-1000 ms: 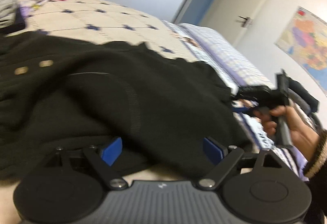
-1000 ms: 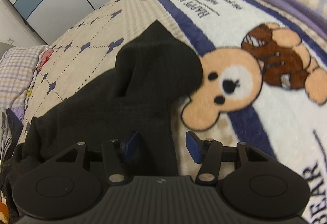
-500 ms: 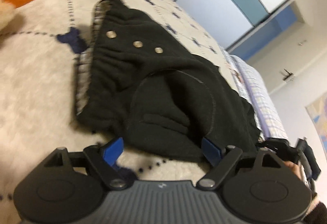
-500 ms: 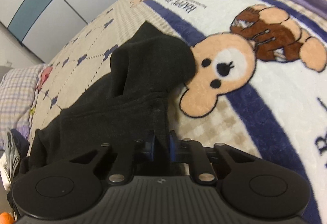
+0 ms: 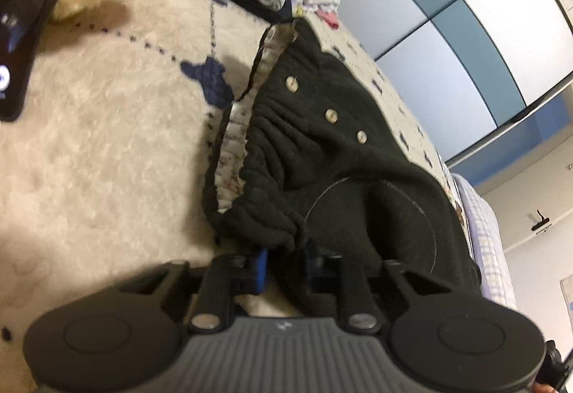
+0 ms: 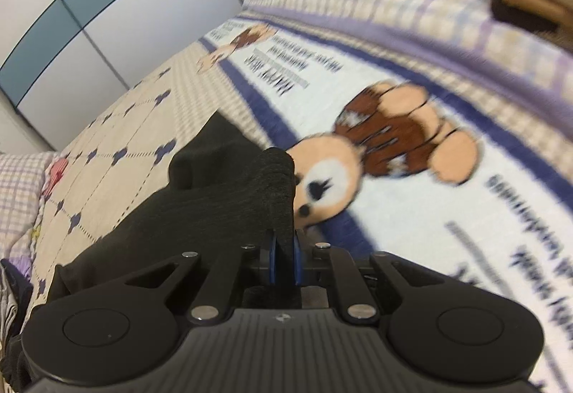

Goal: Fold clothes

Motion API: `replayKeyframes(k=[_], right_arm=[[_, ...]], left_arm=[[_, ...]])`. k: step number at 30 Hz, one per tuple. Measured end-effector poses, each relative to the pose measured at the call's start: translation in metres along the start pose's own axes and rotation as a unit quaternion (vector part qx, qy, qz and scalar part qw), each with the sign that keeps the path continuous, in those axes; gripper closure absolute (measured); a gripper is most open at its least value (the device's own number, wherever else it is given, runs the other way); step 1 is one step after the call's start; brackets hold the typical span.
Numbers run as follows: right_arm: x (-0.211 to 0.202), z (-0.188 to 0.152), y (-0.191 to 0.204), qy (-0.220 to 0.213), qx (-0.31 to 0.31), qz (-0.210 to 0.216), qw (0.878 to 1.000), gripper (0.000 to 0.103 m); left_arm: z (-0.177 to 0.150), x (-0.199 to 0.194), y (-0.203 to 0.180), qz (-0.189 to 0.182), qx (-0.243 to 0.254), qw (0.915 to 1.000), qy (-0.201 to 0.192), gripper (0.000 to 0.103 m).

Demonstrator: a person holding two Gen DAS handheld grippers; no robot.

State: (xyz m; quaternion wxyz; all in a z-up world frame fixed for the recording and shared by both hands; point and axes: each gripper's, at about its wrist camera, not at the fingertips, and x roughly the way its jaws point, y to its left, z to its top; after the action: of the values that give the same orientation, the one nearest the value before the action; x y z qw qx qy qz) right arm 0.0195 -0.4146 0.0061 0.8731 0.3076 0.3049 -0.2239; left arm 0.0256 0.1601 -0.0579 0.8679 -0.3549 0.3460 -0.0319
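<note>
With the left hand-held gripper [image 5: 284, 266] just closed on the waistband of the trousers [image 5: 358, 185] and the right hand-held gripper [image 6: 284, 262] pinching a leg end, thin bites of thick cloth could be lost if pulled hard across the bed [image 6: 412, 210] ahead.

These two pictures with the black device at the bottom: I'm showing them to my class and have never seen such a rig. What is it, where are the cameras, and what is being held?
A person holds a two-finger gripper in each hand; a camera on each looks along its fingers. The left gripper has just closed on the waist end of black trousers. The right gripper is shut on their other end. They lie on a bed blanket with a printed bear.
</note>
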Motion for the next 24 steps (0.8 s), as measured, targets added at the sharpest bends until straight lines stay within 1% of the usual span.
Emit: replayKeyframes(k=[5, 9, 13, 16, 20, 24], right_arm=[[-0.033, 0.017, -0.022, -0.032, 0.010, -0.032, 0.999, 0.094], [-0.053, 0.024, -0.038, -0.038, 0.008, -0.041, 0.998, 0.094], [-0.067, 0.018, -0.042, -0.035, -0.010, -0.046, 0.998, 0.094], [-0.076, 0.008, -0.043, -0.020, -0.034, -0.057, 0.998, 0.094], [-0.082, -0.010, -0.052, 0.006, -0.067, -0.081, 0.994, 0.094], [-0.087, -0.034, -0.074, 0.041, -0.060, -0.092, 0.993, 0.094]], left_arm=[[0.001, -0.033, -0.015, 0.013, 0.046, 0.9973, -0.056, 0.091], [0.011, -0.054, -0.009, 0.020, 0.038, 0.9965, -0.071, 0.092], [0.019, -0.072, -0.002, 0.025, 0.032, 0.9969, -0.067, 0.092], [0.019, -0.085, -0.003, 0.035, 0.054, 0.9958, -0.065, 0.093], [0.016, -0.099, 0.000, 0.048, 0.076, 0.9944, -0.055, 0.093], [0.013, -0.103, 0.013, 0.062, 0.079, 0.9940, -0.042, 0.093]])
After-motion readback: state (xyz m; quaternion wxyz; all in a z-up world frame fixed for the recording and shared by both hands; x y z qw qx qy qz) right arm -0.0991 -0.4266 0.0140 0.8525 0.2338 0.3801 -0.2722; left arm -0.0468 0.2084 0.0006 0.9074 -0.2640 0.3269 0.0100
